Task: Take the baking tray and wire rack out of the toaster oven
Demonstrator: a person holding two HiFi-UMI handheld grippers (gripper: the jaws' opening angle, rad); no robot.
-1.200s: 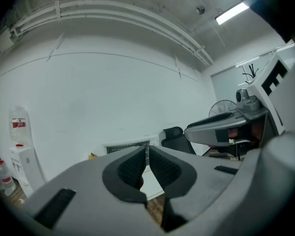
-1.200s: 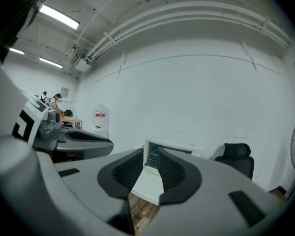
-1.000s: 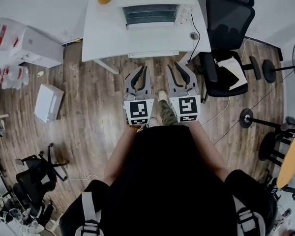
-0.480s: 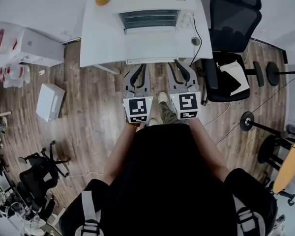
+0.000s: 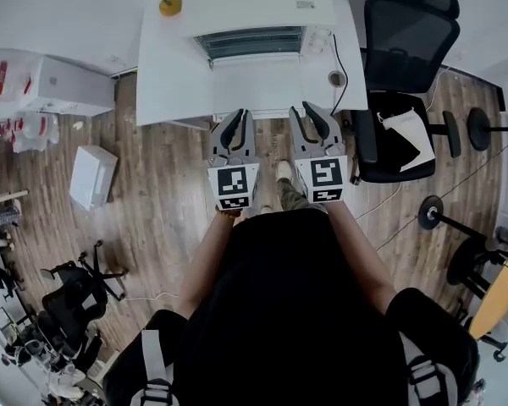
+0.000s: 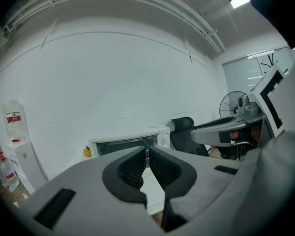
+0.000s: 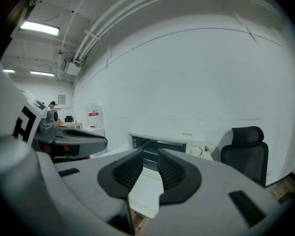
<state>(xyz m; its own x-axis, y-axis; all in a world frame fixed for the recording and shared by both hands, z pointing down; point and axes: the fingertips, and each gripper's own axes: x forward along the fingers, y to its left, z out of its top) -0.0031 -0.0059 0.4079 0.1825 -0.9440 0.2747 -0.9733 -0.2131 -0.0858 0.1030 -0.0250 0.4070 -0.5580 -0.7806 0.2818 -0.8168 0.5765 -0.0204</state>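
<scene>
the left gripper (image 5: 240, 115) and right gripper (image 5: 310, 108) hover side by side at the white table (image 5: 171, 83) edge, facing the open toaster oven (image 5: 254, 42). left jaws pinched together, empty; right jaws slightly apart, empty.

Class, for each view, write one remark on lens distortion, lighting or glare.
Head view: the fisheye bows the floorboards; the white table and toaster oven look nearly washed out. Left gripper view: a dark round vignette, and the ceiling light glares. Right gripper view: the same vignette; the wall seam curves and the strip light is blown out.
</scene>
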